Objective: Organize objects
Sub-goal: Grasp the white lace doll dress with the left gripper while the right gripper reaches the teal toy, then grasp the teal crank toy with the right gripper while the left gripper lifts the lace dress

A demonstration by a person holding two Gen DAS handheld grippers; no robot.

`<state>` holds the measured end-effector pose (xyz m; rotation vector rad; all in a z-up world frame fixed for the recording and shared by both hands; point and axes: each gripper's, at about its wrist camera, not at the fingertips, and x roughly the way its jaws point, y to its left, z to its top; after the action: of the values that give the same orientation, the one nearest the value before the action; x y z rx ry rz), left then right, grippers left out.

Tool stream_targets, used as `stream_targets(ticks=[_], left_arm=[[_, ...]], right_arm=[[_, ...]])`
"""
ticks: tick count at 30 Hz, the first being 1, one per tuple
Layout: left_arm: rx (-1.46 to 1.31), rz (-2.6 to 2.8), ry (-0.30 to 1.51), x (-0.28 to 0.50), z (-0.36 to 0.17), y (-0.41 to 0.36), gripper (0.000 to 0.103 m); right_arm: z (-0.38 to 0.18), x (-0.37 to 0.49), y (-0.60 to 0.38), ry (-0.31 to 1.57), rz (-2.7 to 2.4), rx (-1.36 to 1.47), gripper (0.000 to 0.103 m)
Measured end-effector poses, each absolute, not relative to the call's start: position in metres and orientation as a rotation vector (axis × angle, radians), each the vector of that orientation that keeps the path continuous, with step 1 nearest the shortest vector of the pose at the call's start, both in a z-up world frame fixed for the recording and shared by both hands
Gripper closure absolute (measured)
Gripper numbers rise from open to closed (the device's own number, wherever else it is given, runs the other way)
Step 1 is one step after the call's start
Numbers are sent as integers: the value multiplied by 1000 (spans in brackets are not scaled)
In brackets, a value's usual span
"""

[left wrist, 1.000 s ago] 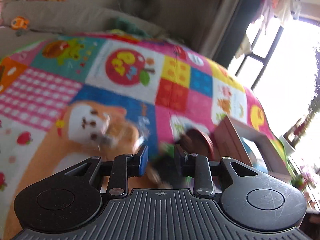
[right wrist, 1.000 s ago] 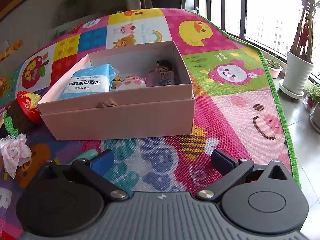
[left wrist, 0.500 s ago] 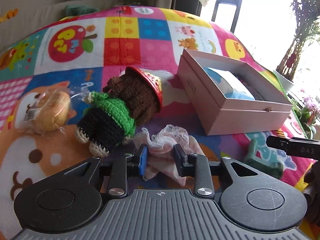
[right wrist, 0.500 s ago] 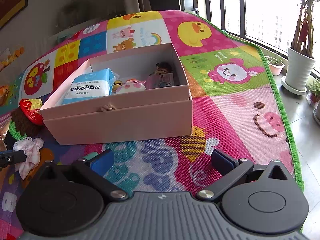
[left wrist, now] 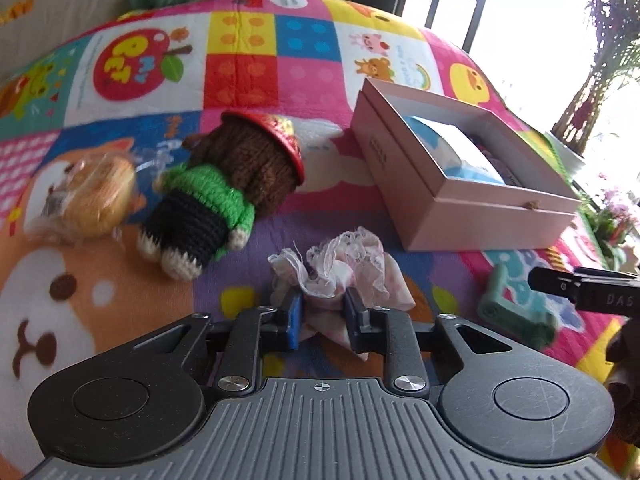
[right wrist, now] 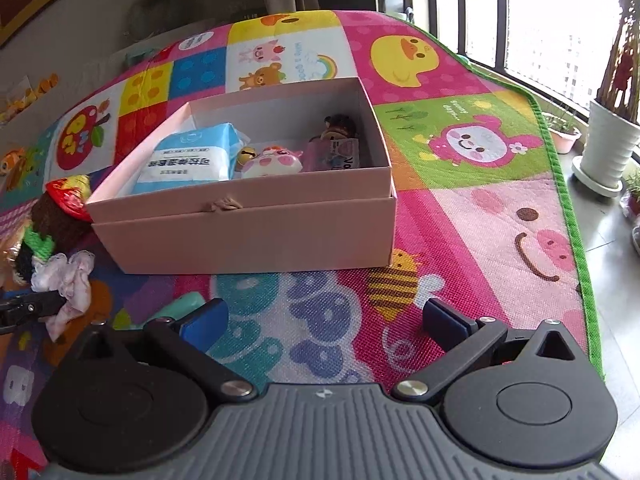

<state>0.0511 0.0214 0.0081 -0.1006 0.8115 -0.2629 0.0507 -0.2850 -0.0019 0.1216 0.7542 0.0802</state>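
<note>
Play mat (right wrist: 480, 220): spread beneath both sets of jaws.
Box (right wrist: 248, 232): pink, open, set ahead of the right jaws; a blue packet (right wrist: 188, 160) and small toys are seen inside.
Knitted doll (left wrist: 224, 192): laid ahead-left of the left jaws.
Lace cloth (left wrist: 340, 264): pinched between the left gripper (left wrist: 320, 316) jaws, just closed on it.
Right gripper (right wrist: 324, 320): jaws spread wide, nothing held.
</note>
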Motion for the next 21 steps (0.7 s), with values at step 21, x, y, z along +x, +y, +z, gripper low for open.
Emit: stream_targets(ticks=[21], left_arm=[[-87,-293,784,10,4,21,85]], right_arm=[[17,13,-265,664,74,-206,0]])
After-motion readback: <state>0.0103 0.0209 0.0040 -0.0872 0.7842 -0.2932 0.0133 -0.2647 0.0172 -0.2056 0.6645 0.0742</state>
